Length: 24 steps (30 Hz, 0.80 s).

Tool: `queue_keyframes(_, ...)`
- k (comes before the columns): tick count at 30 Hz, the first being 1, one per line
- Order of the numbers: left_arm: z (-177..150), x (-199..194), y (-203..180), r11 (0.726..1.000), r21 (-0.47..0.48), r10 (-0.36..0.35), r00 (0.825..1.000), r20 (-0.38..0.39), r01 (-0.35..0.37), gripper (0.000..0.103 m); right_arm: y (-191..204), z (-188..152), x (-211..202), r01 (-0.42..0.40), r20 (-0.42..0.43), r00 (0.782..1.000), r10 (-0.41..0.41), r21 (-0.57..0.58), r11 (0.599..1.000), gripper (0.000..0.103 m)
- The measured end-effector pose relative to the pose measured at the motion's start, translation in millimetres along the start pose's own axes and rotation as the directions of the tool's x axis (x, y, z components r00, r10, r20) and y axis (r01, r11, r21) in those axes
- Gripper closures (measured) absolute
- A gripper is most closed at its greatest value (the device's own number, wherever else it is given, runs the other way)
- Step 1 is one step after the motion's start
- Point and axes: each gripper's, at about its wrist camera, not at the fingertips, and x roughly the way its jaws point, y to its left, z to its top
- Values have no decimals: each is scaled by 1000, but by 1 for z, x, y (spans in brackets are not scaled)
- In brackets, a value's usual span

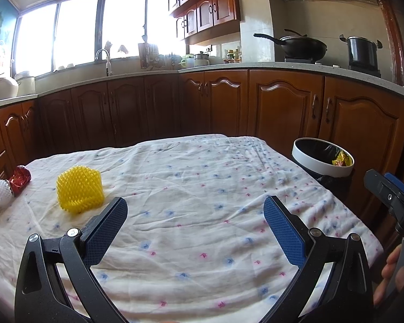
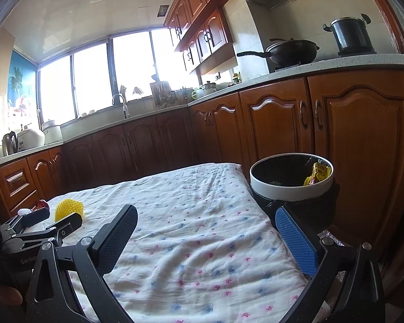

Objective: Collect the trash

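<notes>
A yellow spiky foam net (image 1: 79,190) lies on the cloth-covered table (image 1: 202,188) at the left. A red wrapper (image 1: 20,179) and a white foam net (image 1: 0,189) lie at the far left edge. My left gripper (image 1: 195,210) is open and empty above the table, the yellow net just ahead of its left finger. My right gripper (image 2: 206,220) is open and empty near the table's right edge, facing the bin (image 2: 291,185). The bin has a white rim, a black liner and a yellow wrapper (image 2: 317,173) inside. The left gripper (image 2: 40,223) shows in the right wrist view.
The bin (image 1: 323,158) stands off the table's far right corner. Wooden kitchen cabinets (image 1: 282,102) run behind the table, with a sink faucet (image 1: 105,59), a wok (image 1: 301,44) and a pot (image 1: 362,51) on the counter. The right gripper (image 1: 390,196) shows at the right edge.
</notes>
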Motion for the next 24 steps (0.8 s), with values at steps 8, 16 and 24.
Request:
queue_keyframes(8,0,2,1,1000,4,-6,1000,-3,6,0,0,0,0,0,-1,1000,0,1,1000,0)
queue_keyframes(16,1,3,0,1000,5,-7,1000,-7,7,0,0,0,0,-2,-3,1000,2,3,1000,0)
queue_keyframes(24,2,12,6,1000,10,-22,1000,-21,22,0,-1,2,7,4,-27,1000,-4,15,1000,0)
